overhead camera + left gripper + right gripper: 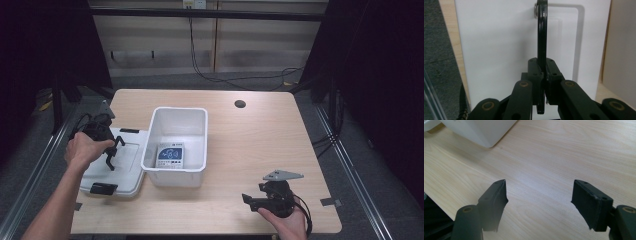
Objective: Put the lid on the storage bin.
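The left tongs (543,85) pinch the lid's (499,50) thin, stiff black handle (542,37), likely light; the right tongs (539,202), at five o'clock, gape empty.

Beyond the left gripper (111,150), a pale paneled wall (165,40) backs the wooden table (260,135); grey floor (370,165) and dark curtains (390,60) flank it.

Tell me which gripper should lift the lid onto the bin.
Left. The left gripper is already shut on the lid's black handle; the right gripper hangs open over bare table, apart from the bin.
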{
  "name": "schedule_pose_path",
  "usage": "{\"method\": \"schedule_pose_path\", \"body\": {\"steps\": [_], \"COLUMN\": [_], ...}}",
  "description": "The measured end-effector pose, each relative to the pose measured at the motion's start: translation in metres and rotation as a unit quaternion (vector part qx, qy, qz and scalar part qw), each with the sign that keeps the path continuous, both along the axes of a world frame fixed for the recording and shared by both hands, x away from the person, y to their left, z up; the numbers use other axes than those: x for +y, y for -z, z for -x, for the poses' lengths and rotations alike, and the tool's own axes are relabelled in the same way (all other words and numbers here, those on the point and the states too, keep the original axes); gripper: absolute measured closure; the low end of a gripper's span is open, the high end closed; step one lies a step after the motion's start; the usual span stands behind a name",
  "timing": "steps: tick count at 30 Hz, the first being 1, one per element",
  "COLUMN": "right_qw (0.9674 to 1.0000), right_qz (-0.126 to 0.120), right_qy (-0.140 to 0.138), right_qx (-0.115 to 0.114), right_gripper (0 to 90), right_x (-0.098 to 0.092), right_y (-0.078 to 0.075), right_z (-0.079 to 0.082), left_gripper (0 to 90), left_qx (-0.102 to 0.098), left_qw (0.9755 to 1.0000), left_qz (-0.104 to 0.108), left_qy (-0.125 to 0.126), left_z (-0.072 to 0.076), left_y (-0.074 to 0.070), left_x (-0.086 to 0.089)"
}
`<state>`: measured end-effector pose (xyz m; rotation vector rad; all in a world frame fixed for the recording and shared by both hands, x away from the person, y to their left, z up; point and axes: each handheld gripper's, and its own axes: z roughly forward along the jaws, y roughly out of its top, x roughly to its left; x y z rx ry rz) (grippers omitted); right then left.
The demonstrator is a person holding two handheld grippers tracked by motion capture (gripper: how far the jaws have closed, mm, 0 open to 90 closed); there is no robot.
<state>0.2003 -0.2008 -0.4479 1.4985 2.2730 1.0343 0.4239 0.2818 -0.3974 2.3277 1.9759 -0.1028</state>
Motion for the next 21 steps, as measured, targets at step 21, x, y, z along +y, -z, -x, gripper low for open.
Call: {"method": "schedule_pose_path", "body": {"steps": [21], "right_qw": [1.0000], "right_qz": [0.001], "right_qy": [0.000], "right_qx": [0.004], "right_gripper": [27.5], "right_x": [0.000], "right_y": [0.000], "right_z": [0.000], "left_gripper": [85.0], "left_qx": [-0.021], "left_qw": [0.9996], "left_qz": [-0.011], "left_qy": [-0.013], "left_z": [0.001], "left_y": [-0.027], "left_x": [0.006]}}
